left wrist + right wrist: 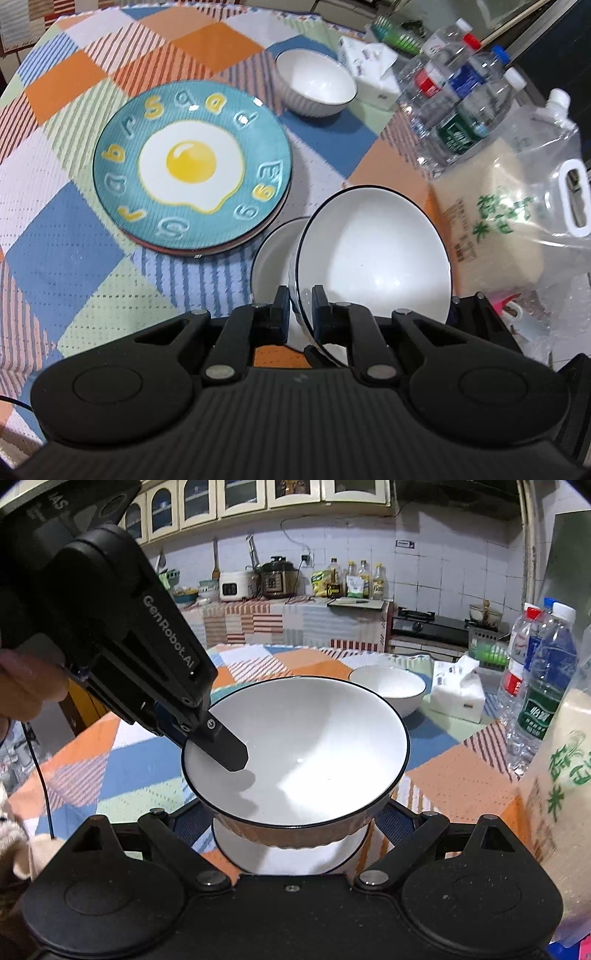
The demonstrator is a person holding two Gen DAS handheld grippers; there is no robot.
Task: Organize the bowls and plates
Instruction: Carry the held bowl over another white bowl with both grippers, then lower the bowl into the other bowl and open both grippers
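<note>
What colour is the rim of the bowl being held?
Black, on a white bowl; clearest in the right wrist view.

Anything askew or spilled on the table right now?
No spill or damage visible. One item is off level: the white bowl is tilted, pinched at its rim by the left claw above a second bowl. That is a carry, not a fault. The egg plate stack sits flat.

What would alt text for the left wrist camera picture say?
The left gripper pinches the rim of a white bowl, held tilted above a second bowl on a checked tablecloth. Beside them lies a blue fried-egg plate on a stack, with a third bowl and water bottles behind.
</note>
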